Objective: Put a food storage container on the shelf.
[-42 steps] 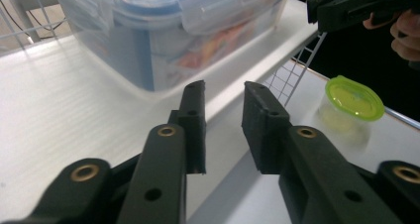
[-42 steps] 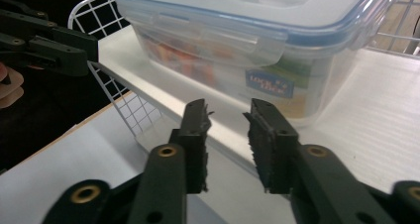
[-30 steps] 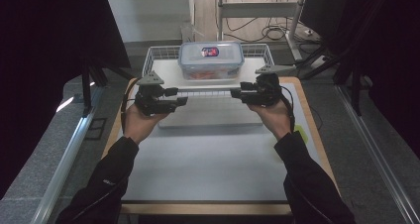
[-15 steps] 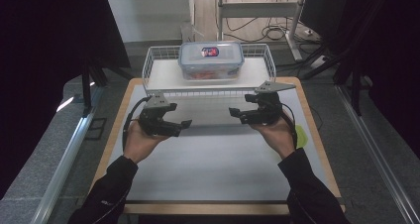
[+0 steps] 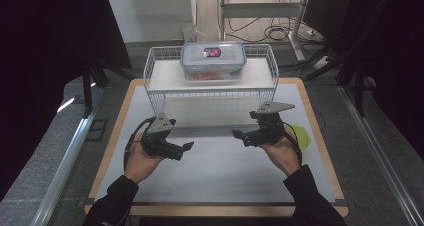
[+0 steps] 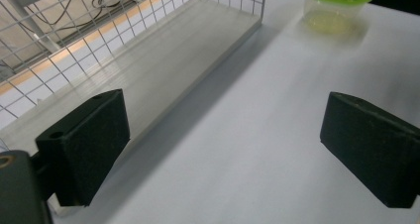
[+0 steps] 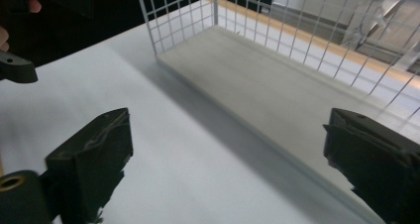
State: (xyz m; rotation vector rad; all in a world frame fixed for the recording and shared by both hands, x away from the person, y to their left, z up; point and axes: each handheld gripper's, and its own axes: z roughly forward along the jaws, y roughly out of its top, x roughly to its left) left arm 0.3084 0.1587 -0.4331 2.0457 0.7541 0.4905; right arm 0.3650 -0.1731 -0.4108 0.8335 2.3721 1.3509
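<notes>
A clear food container (image 5: 213,61) with a clip-on lid stands on the top shelf of a white wire rack (image 5: 159,82) at the back of the table. In front of the rack, low over the white mat, my left gripper (image 5: 183,149) and my right gripper (image 5: 239,136) point inward at each other. Both have just been opening their jaws and now stand open with nothing between them. In the left gripper view my left gripper (image 6: 228,135) frames bare mat beside the rack's lower board (image 6: 148,70). In the right gripper view my right gripper (image 7: 228,154) does the same.
A small clear cup with a green lid (image 5: 302,136) sits on the mat just right of my right hand, and the same cup (image 6: 339,6) stands far off in the left gripper view. The wooden table edge (image 5: 320,136) borders the mat. The other gripper (image 7: 20,70) is at the right gripper view's top left.
Both hands have come down and back toward me from the rack's top shelf. Both pairs of jaws have spread wider. The container has stayed on the shelf.
</notes>
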